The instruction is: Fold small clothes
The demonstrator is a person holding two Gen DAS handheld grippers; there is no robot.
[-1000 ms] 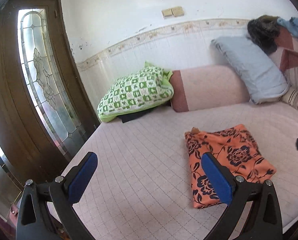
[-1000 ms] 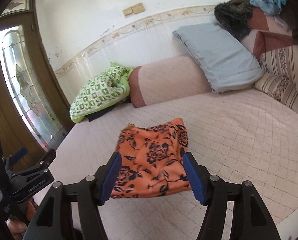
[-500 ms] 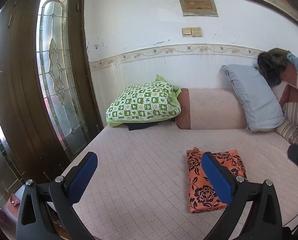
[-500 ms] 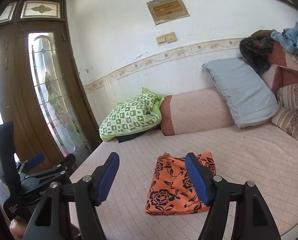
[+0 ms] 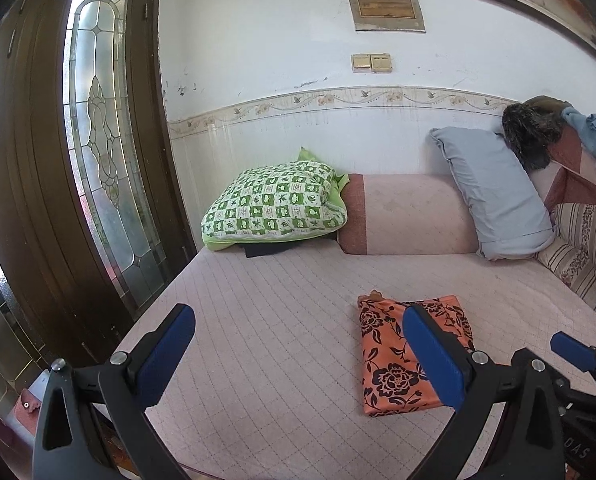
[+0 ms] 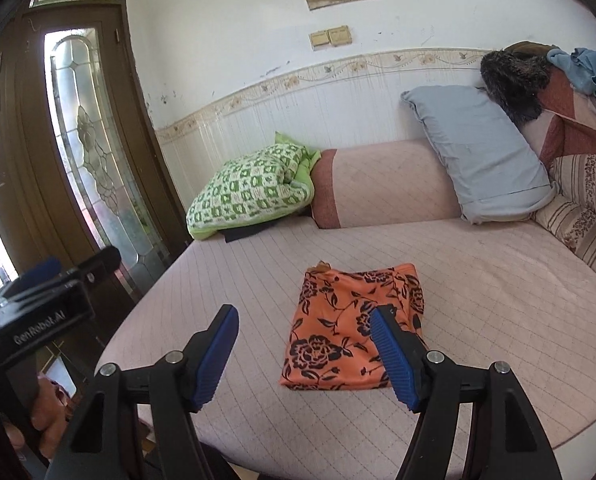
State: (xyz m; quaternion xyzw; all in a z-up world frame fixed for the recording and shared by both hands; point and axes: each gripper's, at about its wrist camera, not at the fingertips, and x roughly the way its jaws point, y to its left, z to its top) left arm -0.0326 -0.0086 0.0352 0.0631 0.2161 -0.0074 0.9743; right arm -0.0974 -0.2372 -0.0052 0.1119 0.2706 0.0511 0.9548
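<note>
Orange floral garment (image 6: 350, 328) lies folded into a flat rectangle on the pink quilted bed (image 6: 498, 300), near its front edge and well apart from the green checked pillow (image 6: 249, 192) and grey pillow (image 6: 478, 152) at the wall. The right gripper (image 6: 304, 354) hovers above it, jaws spread wide, nothing between them (one blue pad overlaps the cloth only in view). The left gripper (image 5: 298, 356) likewise stands open and empty, off the bed.
</note>
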